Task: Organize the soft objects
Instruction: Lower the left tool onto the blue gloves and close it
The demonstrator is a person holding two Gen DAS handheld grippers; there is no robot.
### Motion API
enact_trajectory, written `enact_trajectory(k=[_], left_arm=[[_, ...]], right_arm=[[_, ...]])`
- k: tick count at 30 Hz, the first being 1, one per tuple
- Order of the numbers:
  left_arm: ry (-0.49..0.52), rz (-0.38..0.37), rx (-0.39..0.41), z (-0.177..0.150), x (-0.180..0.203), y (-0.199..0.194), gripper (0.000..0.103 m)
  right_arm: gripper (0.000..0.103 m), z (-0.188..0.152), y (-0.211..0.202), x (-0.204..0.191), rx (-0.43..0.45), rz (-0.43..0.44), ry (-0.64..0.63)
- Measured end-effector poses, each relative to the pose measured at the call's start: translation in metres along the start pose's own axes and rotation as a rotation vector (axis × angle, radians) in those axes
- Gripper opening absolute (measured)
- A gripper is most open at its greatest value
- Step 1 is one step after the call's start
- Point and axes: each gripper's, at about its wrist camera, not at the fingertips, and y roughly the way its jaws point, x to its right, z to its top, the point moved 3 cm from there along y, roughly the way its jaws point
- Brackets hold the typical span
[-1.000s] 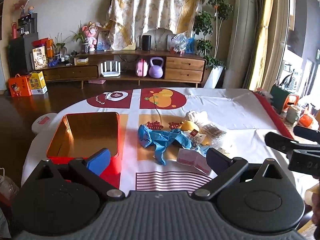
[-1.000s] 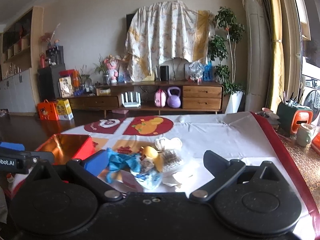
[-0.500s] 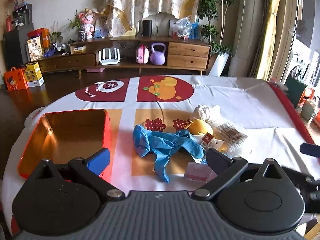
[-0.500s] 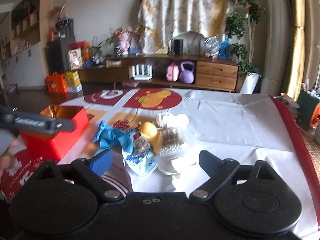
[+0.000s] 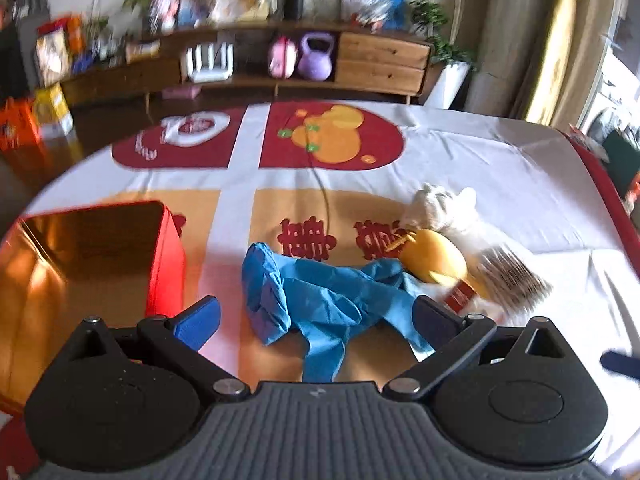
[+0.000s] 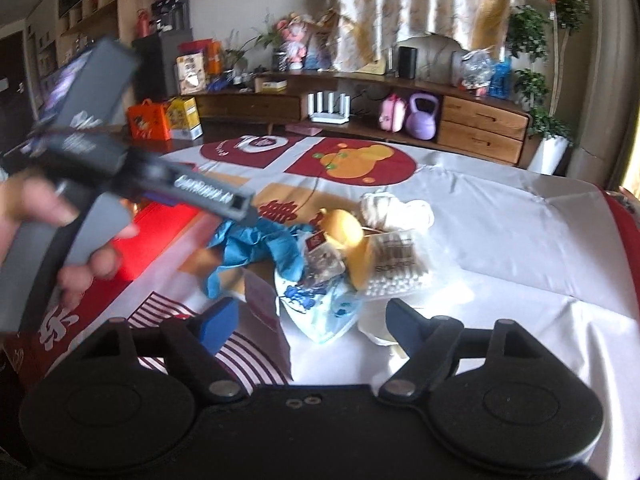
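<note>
Both tongs over the pile, nothing gripped. My left tongs [image 5: 316, 316] stand wide and empty, the blue gloves [image 5: 320, 300] lying between and just ahead of the pads on the surface [image 5: 500, 168]. My right tongs [image 6: 312, 320] have just been closing but still gape, holding nothing, a pale printed pouch [image 6: 320, 312] between their tips and a pink sachet [image 6: 264, 320] just inside the left pad.

Ahead of the left tongs and to their left sits the open red tin [image 5: 100, 256], the likely home for the soft items, I judge. Beyond the gloves, further right, lie a yellow toy [image 5: 436, 256], a swab packet [image 5: 508, 276] and, furthest, a white cloth bundle [image 5: 444, 204].

To do the pickup well, I would lower the left tongs squarely over the bunched middle of the gloves, not the trailing fingers, and close only once both pads straddle the fabric. Thin, limp material may slip or drag its neighbours, so lift slowly. I would keep the right tongs clear of the left hand [image 6: 60, 240], which crosses their view nearby.

The left view is smeared by motion. The tin's near corner is cut off, its floor lost in glare. Whatever lies under the pile is hidden, and the packet labels are unreadable.
</note>
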Motion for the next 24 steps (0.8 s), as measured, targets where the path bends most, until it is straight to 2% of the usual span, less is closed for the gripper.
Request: enact_trajectory(k=[3,9,13,21,24], left_arm=[[-0.036,-0.003,-0.028,0.008,-0.006,0.015,0.103],[-0.016,0.008,-0.065,0.009,-0.005,0.039,0.103],[-0.019,0.002,-0.091,0.006,-0.004,0.053,0.103],[-0.04,-0.008,-0.108,-0.001,-0.007,0.064,0.102],[-0.041,-0.005,-0.116,-0.003,-0.007,0.066,0.091]], right_arm=[[0.08,0.0,0.007,-0.004,-0.015,0.02,-0.019],[0.079,-0.003,0.02,-0.011,-0.041,0.047,-0.053],[0.076,-0.003,0.029,-0.017,-0.059,0.052,-0.082],[0.057,-0.005,0.046,-0.023,-0.088,0.045,-0.108],[0.05,-0.004,0.052,-0.025,-0.097,0.041,-0.113]])
